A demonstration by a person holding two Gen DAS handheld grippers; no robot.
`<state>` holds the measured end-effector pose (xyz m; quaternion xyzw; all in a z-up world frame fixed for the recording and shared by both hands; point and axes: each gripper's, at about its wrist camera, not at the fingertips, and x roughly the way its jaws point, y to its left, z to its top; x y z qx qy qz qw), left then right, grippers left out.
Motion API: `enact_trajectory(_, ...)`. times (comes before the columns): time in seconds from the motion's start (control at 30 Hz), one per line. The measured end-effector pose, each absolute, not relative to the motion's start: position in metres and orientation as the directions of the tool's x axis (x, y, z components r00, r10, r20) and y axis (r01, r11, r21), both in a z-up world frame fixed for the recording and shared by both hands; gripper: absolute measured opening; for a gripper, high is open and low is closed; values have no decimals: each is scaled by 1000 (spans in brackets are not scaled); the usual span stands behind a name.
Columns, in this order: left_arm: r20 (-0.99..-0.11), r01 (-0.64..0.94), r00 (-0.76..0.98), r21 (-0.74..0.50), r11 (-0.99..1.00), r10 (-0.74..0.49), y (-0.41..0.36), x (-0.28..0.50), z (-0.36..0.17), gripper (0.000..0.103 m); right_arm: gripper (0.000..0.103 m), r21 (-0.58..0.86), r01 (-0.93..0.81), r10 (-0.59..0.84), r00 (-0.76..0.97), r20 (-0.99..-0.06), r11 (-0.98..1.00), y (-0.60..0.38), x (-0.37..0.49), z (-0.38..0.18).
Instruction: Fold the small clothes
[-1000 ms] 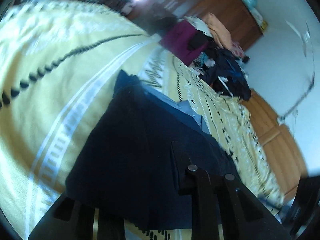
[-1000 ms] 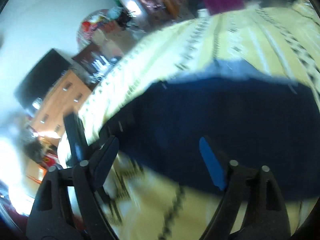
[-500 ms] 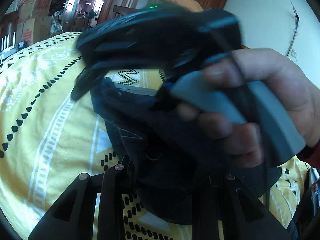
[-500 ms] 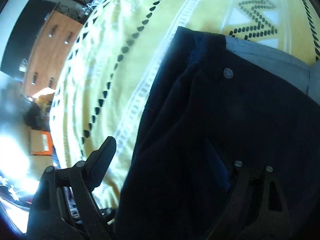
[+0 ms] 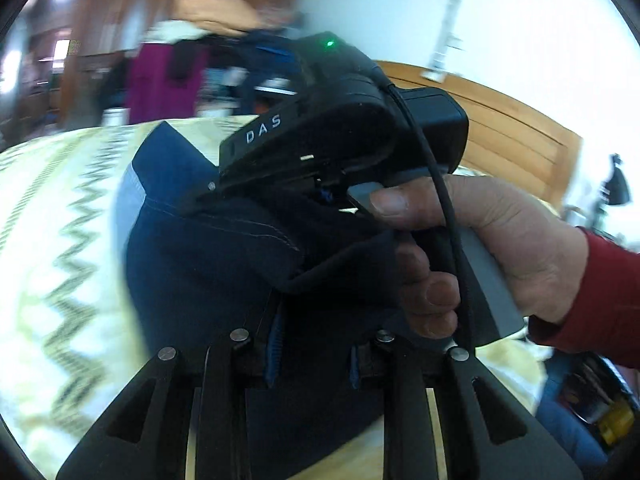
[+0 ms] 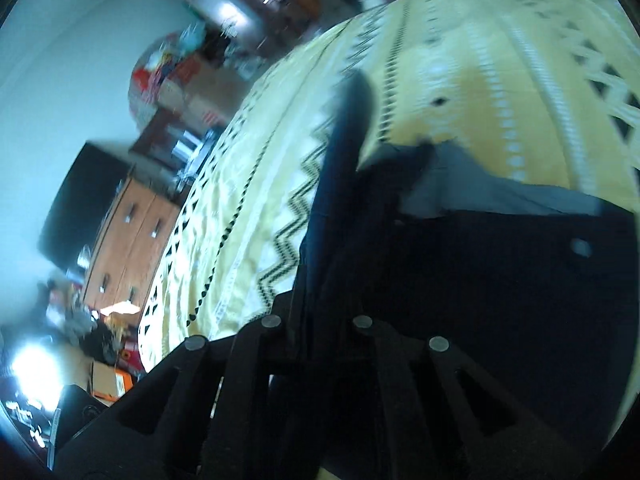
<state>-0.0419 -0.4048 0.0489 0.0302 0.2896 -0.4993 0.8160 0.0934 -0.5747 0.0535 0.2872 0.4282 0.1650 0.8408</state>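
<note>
Left claw point(image 5: 312, 354): closed on the dark blue garment point(image 5: 208, 256); the cloth goes in between its two fingers and hangs below them.
Right claw point(image 6: 316, 332): also closed on the same garment; in its own view a band of the dark cloth rises from between the fingers.
Hand point(image 5: 492, 248): a person's hand with a red sleeve point(image 5: 600, 300) holds the grip of the right claw, seen very near in the left view.
Garment: it is lifted at the held edge and bunched between the two claws; the rest lies on the yellow patterned bed cover point(image 6: 472, 80), with a grey inner band point(image 6: 496, 192) and a small button point(image 6: 581, 247) showing.
Step in hand, as I judge: carrying the held edge over to make a fold.
How to do it well: keep both claws at the same height and move them together, so the edge stays straight; lay it even with the far edge of the garment before letting go.
Risk: the cloth is bunched near the left claw, so a wrinkle may stay inside the fold.
Far: a pile of other clothes point(image 5: 168, 76) and wooden furniture point(image 5: 500, 132) beyond the bed, blurred.
</note>
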Motion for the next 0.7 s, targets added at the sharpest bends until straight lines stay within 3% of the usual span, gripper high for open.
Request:
enact_trajectory(0.27, -559, 878, 75, -355, 320, -826, -513, -58, 19, 26, 5, 687, 90, 490, 635, -597, 721, -690, 37, 6)
enact_trajectory(0.43, -667, 877, -41, -381, 293, -744, -572, -60, -35, 25, 5, 718, 220, 475, 619, -626, 660, -738, 19, -60)
enact_trajectory(0.6, -713, 875, -95, -393, 283, -695, -602, -63, -51, 30, 5, 782, 250, 521, 626, -580, 570, -753, 9, -85)
enact_trajectory(0.67, -715, 870, -94, -398, 292, -693, -602, -60, -47, 30, 12, 800, 247, 554, 609, -567, 547, -755, 9, -84)
enact_trajectory(0.7, -719, 870, -90, -393, 297, -689, -599, -62, -42, 31, 23, 811, 242, 577, 597, -557, 533, -755, 8, -82)
